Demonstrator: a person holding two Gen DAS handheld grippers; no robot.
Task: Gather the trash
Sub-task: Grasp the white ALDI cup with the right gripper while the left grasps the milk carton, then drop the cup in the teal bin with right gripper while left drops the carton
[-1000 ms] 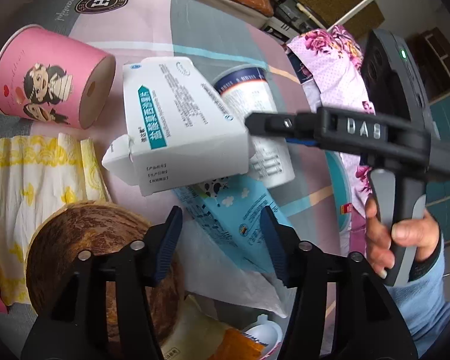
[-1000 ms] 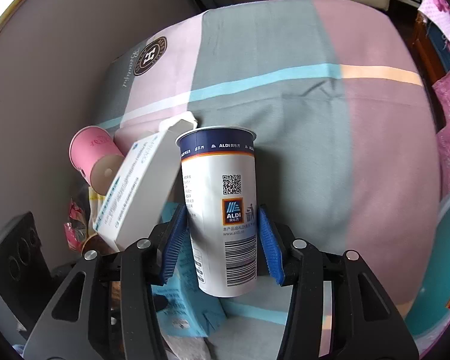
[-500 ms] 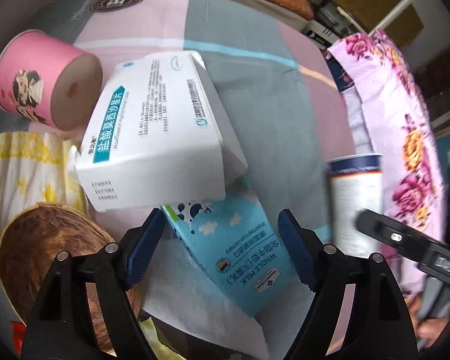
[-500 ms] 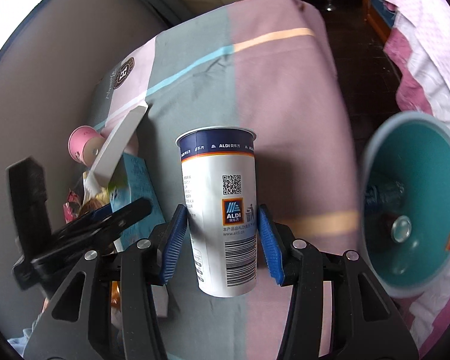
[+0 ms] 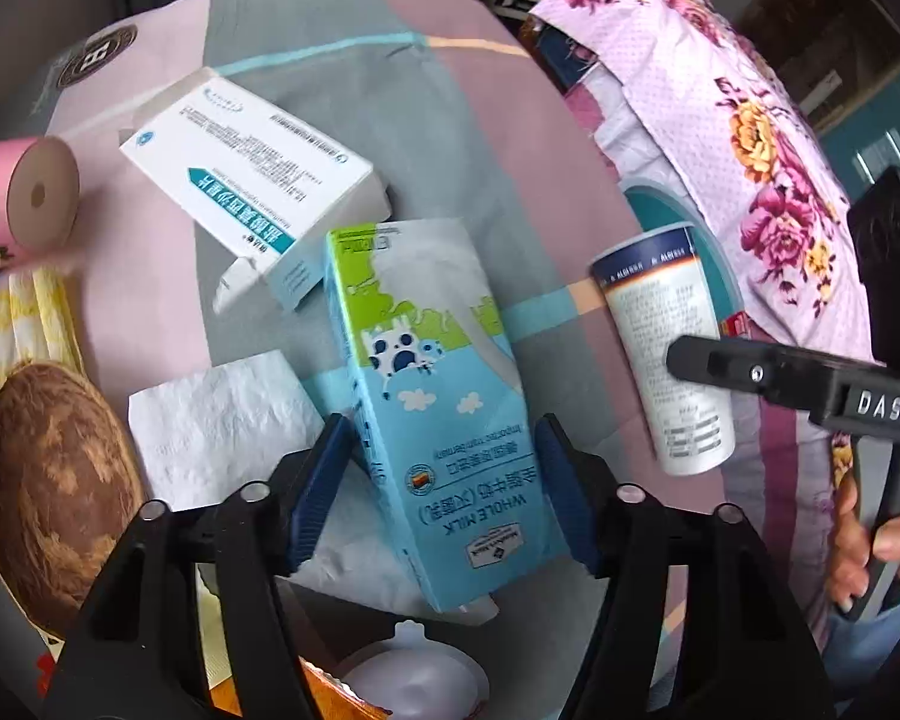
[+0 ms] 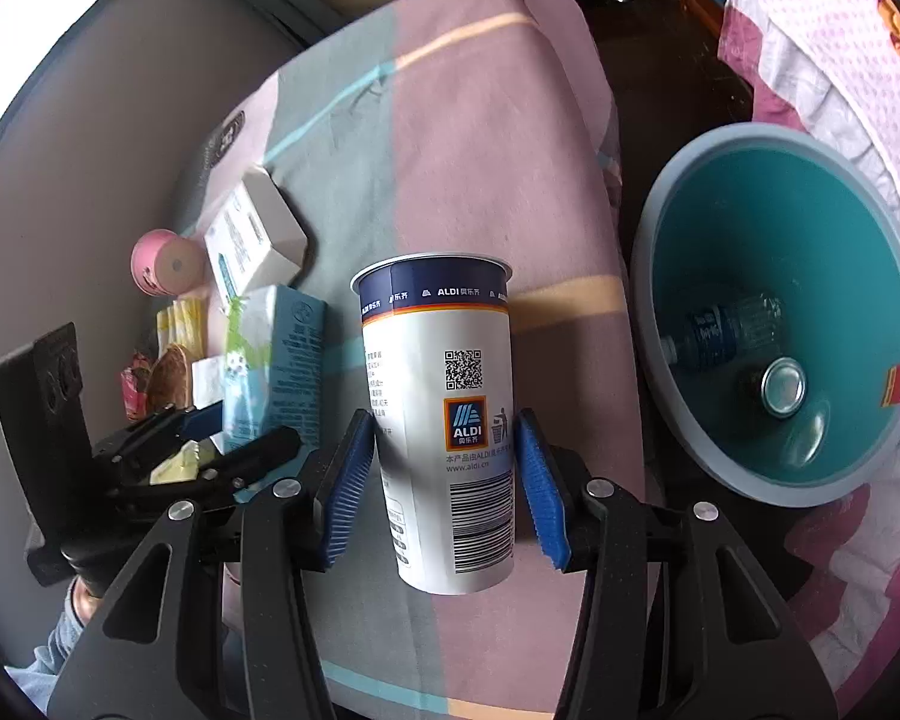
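A white ALDI cup point(image 6: 444, 420) with a navy rim sits clamped upright in the right hand-held gripper point(image 6: 444, 480), while the left hand-held gripper point(image 5: 444, 492), jaws just closing, straddles a blue milk carton point(image 5: 432, 408).

The pink paper cup point(image 5: 24, 204) is cut off by the left wrist view's edge. The milk carton point(image 5: 444, 420) covers part of the white tissue point(image 5: 222, 420), and its print is smeared. Inside the teal bin point(image 6: 660, 324), the dark bottle point(image 6: 720, 330) has an unreadable label. The floor is lost in shadow.
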